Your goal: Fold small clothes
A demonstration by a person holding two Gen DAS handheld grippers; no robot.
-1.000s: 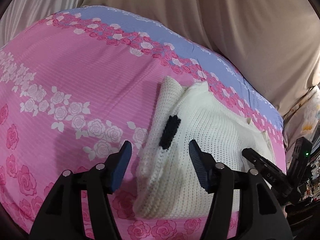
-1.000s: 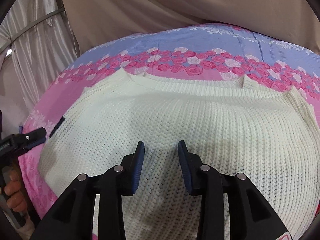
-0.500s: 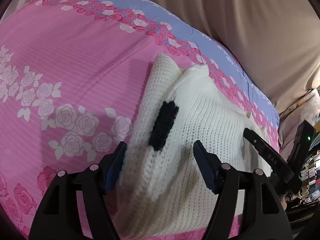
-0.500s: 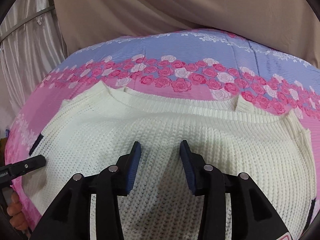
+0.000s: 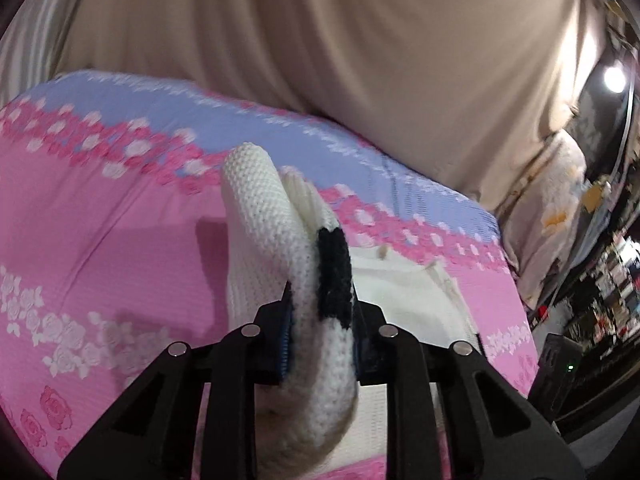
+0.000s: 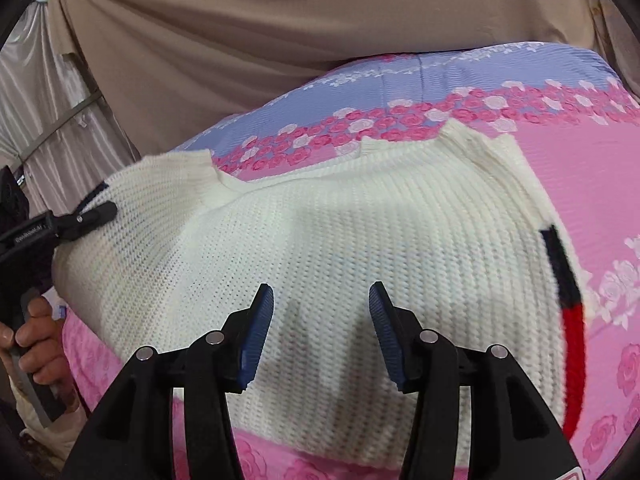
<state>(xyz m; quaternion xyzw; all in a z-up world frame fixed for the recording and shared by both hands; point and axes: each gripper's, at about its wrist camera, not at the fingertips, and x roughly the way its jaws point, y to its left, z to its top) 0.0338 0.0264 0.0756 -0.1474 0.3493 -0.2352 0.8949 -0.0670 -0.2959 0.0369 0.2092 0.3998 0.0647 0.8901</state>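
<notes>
where beige drapes (image 6: 280, 40) hang, floral bedspread (image 6: 560, 168)

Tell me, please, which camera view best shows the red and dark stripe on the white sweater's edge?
The right wrist view: the stripe runs down the white sweater's right edge, dark at the top, red below. The left wrist view shows only a dark patch on the fold pinched in the left gripper; no red is visible there.

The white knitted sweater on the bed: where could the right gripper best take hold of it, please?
Probably the sweater's right side edge by the navy and red stripe, approached from the right: that edge lies flat and free on the bedsheet, mirroring the left gripper's grip.
</notes>
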